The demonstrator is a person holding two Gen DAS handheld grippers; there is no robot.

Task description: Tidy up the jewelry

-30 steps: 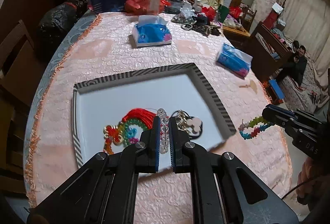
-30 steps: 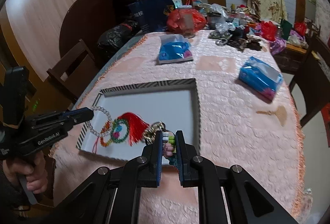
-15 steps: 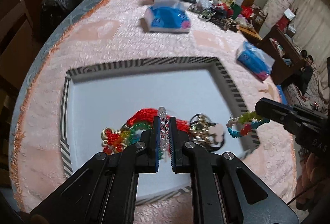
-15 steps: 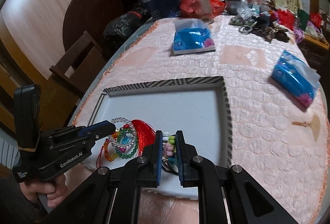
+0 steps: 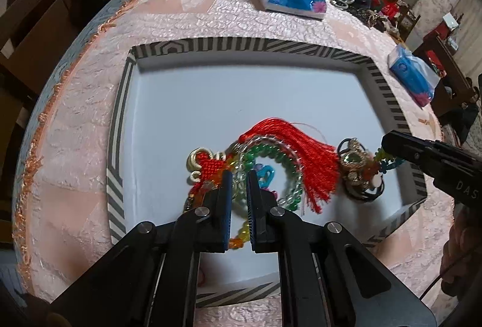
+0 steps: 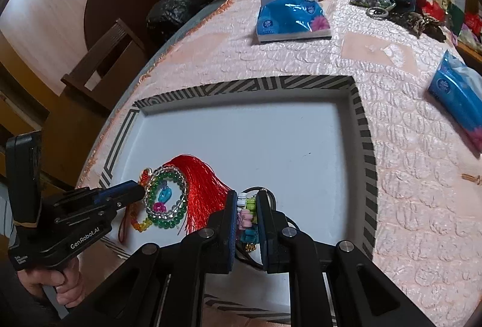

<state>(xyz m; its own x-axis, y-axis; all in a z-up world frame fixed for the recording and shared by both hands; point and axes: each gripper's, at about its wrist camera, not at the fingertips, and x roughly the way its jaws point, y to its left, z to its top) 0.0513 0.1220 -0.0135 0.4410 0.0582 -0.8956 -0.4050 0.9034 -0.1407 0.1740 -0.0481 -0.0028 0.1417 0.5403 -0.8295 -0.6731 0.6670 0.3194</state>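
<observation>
**Left wrist view: both bracelets lowered to the tray**

The left tool [image 5: 239,176] pinches the clear bead bracelet [image 5: 289,200] over the tassel charm [image 5: 304,158]. At three o'clock, the right tool [image 6: 246,203] grips the coloured bracelet [image 6: 245,218] over the tray [image 5: 117,122]. Next, judging by this: release both.

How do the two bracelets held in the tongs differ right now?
The clear bead bracelet in the left tongs is round, transparent beads; the multicolored bracelet in the right tongs is chunky opaque pieces in pink, green, white and blue. The clear one lies as an open ring over the green bead ring and red tassel; the multicolored one is bunched over the hair ties. Both are pinched over the tray.
</observation>
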